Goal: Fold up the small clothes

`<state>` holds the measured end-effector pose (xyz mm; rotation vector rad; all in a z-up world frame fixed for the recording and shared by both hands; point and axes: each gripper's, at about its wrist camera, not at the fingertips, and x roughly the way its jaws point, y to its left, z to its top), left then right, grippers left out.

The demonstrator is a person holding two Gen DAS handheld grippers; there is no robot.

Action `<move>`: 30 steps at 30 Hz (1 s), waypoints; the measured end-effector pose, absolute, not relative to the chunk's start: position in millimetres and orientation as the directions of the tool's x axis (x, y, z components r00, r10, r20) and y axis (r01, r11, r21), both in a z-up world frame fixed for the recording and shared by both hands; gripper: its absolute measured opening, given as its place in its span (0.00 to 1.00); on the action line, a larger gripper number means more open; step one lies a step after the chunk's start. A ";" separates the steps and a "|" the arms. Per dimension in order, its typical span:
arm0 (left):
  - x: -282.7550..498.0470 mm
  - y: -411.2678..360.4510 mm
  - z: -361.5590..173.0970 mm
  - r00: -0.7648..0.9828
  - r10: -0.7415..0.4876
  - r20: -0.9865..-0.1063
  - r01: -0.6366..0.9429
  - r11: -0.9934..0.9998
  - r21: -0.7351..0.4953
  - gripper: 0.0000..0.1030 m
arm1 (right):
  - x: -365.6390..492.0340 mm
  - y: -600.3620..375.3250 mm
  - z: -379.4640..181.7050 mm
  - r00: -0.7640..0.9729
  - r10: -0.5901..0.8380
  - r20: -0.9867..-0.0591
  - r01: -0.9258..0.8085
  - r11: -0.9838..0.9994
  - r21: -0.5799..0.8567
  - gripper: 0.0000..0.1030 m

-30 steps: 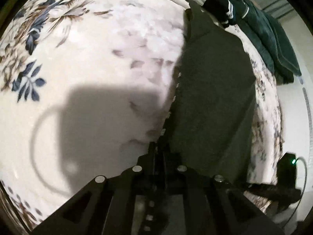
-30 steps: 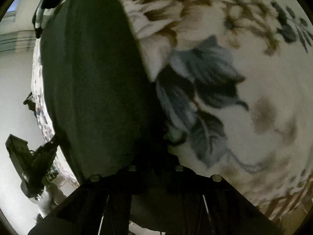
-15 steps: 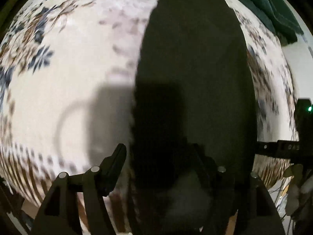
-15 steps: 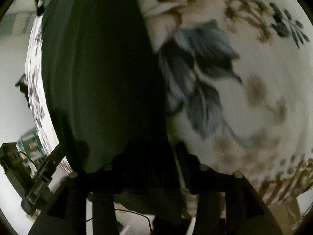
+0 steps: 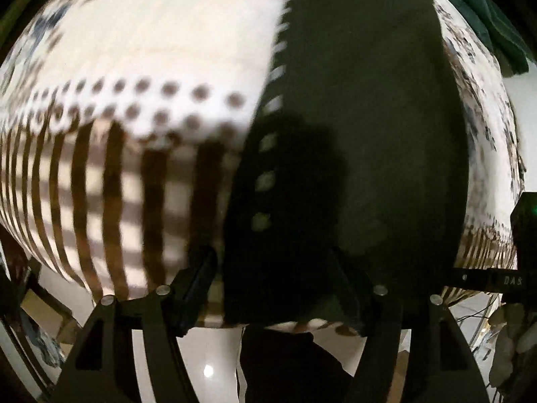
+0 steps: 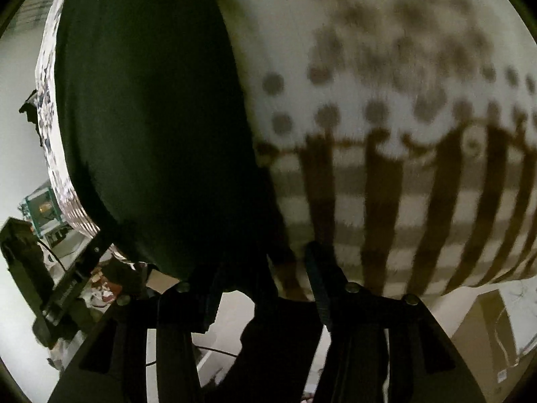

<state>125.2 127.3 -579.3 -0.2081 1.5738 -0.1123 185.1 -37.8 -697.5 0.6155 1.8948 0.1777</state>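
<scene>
A dark green garment [image 5: 362, 107] lies flat as a long strip on the floral bedspread [image 5: 174, 40], and its near end hangs over the bed's edge. My left gripper [image 5: 268, 275] is open above that near end. One finger [image 5: 198, 268] sits over the striped border and the other over the cloth, with neither pad pressing. In the right wrist view the garment [image 6: 147, 107] fills the left side. My right gripper [image 6: 265, 268] stands open over its near right corner, with cloth between the jaws but not clamped.
The bedspread's brown striped border [image 6: 402, 208] drops off at the near edge to a pale floor. A pile of dark green clothes [image 5: 486, 16] lies at the far right of the bed. A cardboard box [image 6: 486, 329] stands on the floor at the right.
Both grippers were shut on the garment's edge and now stand open. Both have drawn back toward the bed's near edge, so the striped border and floor have come into view.
</scene>
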 end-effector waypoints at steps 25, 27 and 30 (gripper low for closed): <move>113.7 192.5 -603.8 0.139 -0.542 -0.829 -0.261 0.787 -0.559 0.87 | 157.7 -64.1 -724.5 -0.170 0.780 -0.602 0.462 0.603 0.650 0.16; 111.4 189.9 -600.3 0.155 -0.541 -0.826 -0.247 0.789 -0.563 0.87 | 157.1 -63.0 -731.9 -0.178 0.777 -0.603 0.476 0.605 0.638 0.23; 105.4 188.8 -595.9 0.163 -0.543 -0.824 -0.222 0.793 -0.567 0.65 | 155.0 -60.4 -736.5 -0.169 0.786 -0.595 0.493 0.590 0.639 0.35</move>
